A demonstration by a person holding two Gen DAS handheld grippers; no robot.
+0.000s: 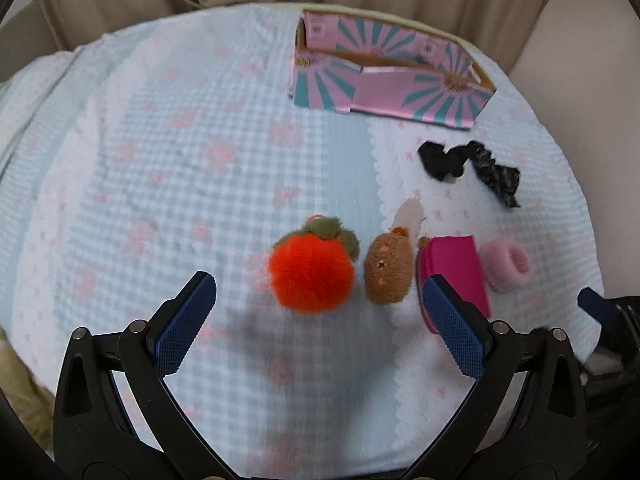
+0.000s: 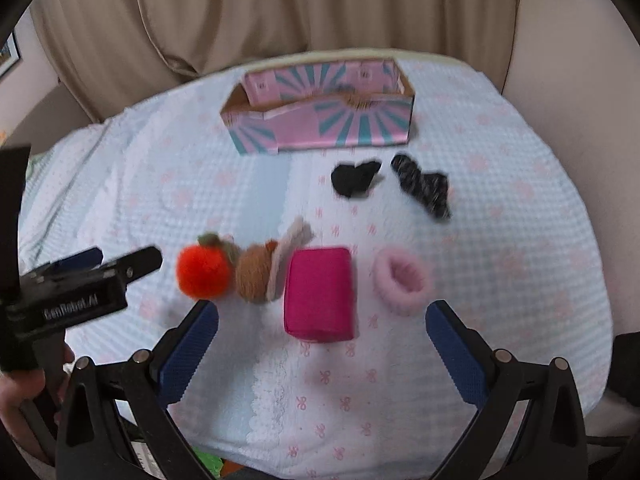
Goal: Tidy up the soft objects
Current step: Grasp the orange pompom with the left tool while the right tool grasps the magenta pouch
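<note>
An orange plush fruit [image 1: 311, 276] [image 2: 205, 275], a brown plush animal [image 1: 387, 268] [image 2: 256, 276], a magenta pouch [image 1: 456, 276] [image 2: 320, 294] and a pink fuzzy scrunchie [image 1: 506, 264] [image 2: 403, 280] lie in a row on the bedspread. A black scrunchie [image 1: 444, 160] [image 2: 356, 178] and a patterned dark scrunchie [image 1: 496, 176] [image 2: 424, 188] lie farther back. My left gripper [image 1: 318, 300] is open, just short of the orange fruit and brown plush. My right gripper [image 2: 322, 328] is open, just short of the magenta pouch. Both are empty.
A pink and teal cardboard box [image 1: 384, 76] [image 2: 320, 116] stands open at the back of the light blue checked bedspread [image 1: 180, 160] [image 2: 500, 240]. Beige curtain [image 2: 280, 8] hangs behind. The left gripper's body [image 2: 72, 292] shows at the right view's left edge.
</note>
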